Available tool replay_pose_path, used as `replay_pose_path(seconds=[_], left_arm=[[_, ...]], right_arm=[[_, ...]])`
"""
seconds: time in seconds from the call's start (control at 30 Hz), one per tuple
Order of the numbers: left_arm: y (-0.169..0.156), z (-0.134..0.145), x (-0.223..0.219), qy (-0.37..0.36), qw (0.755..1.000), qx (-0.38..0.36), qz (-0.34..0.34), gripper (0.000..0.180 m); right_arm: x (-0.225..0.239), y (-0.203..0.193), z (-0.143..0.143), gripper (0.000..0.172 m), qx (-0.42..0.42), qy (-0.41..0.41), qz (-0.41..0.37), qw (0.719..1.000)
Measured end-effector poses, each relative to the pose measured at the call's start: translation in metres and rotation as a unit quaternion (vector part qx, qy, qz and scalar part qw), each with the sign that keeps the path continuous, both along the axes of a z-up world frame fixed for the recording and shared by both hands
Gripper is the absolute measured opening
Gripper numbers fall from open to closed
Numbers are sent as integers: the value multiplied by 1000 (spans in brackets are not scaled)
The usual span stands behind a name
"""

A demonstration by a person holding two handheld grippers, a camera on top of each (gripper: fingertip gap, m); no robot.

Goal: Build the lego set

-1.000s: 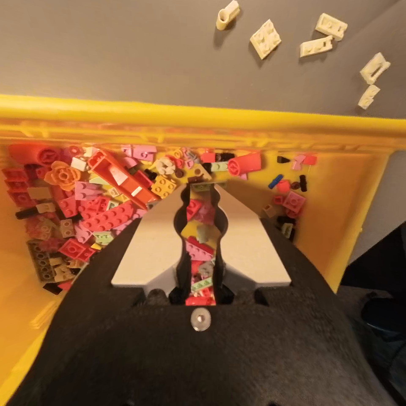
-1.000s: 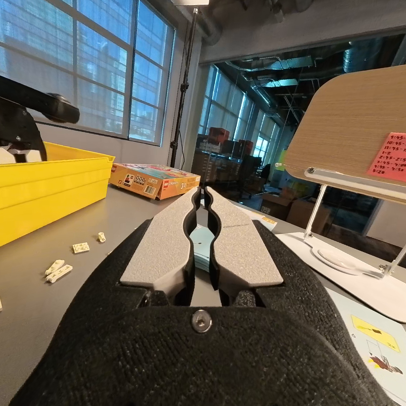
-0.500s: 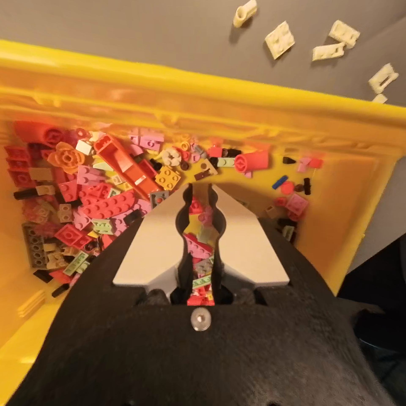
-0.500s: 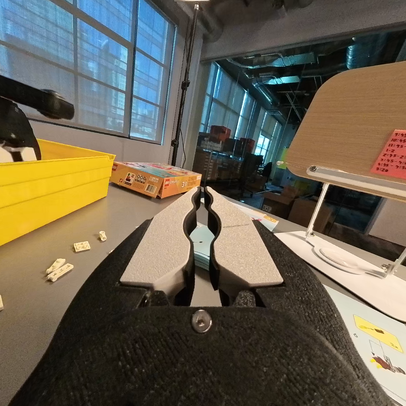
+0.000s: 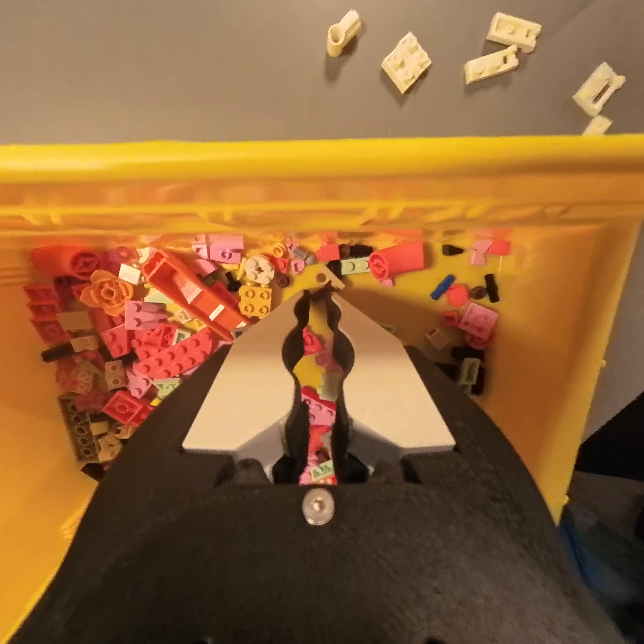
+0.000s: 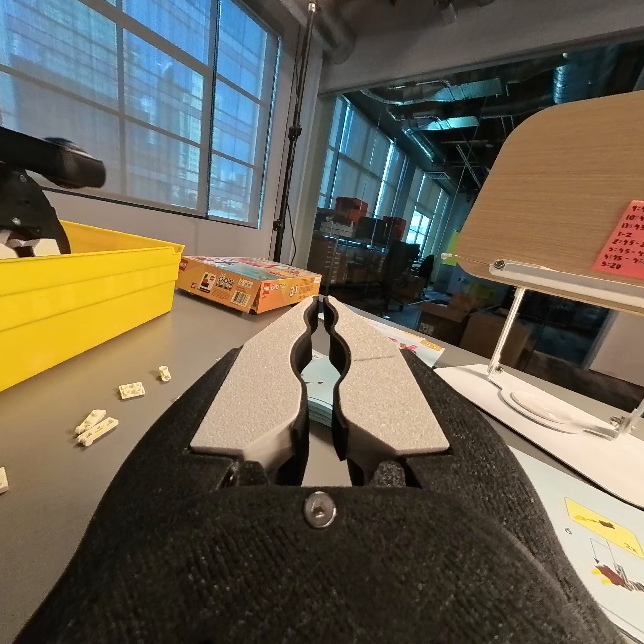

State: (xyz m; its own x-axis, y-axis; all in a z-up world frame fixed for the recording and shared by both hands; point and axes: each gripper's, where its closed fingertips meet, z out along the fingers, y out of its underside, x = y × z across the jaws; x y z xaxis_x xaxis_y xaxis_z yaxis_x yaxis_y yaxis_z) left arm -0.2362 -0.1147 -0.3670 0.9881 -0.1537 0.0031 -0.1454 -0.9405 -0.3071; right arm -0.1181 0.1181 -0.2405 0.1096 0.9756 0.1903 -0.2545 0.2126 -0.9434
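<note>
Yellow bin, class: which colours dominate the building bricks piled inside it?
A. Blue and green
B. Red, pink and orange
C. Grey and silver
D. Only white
B: the left wrist view shows the yellow bin holding a heap of bricks that are mostly red, pink and orange.

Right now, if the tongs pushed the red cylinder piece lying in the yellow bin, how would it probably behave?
The red cylinder piece lies on its side on the bare floor of the yellow bin, so it would probably roll. It looks like hard plastic, so likely stiff. Its smooth round wall may slip between flat pads.
</note>
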Motion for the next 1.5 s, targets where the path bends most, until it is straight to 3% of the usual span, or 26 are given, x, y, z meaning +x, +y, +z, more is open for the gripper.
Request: replay_pose_path(seconds=[0.17, 0.33, 0.43, 0.5, 0.6, 0.7, 0.77, 0.97, 1.13, 1.23, 1.33, 1.5], left_arm=[[-6, 14, -14, 63, 998, 23, 19, 8], [18, 104, -22, 120, 972, 179, 93, 8], [58, 147, 32, 122, 961, 246, 36, 7], [85, 142, 70, 119, 965, 235, 1, 7], [118, 105, 126, 50, 979, 193, -29, 7], [136, 72, 147, 105, 980, 162, -57, 7], [146, 58, 158, 106, 981, 157, -41, 7], [161, 16, 138, 121, 982, 136, 57, 8], [165, -2, 129, 105, 983, 127, 84, 8], [167, -3, 129, 100, 982, 136, 88, 10], [167, 4, 132, 88, 980, 153, 95, 32], [157, 63, 165, 38, 953, 297, 36, 32]], right_arm=[[0, 1, 0, 0, -4, 2, -1, 1000], [1, 4, 2, 0, -7, 6, -5, 1000], [2, 4, 2, 0, -12, 8, -4, 1000], [4, 6, 4, 0, -16, 11, -5, 1000], [8, 10, 7, 0, -23, 21, -12, 999], [9, 9, 9, 0, -15, 26, -11, 999], [8, 6, 9, 0, -3, 25, -10, 1000], [11, 10, 11, 0, -17, 31, -12, 999], [10, 8, 10, 0, -11, 28, -10, 999], [9, 7, 10, 0, -8, 27, -10, 1000], [10, 6, 9, 0, -5, 27, -9, 1000], [9, 4, 9, 0, 0, 25, -8, 1000]])
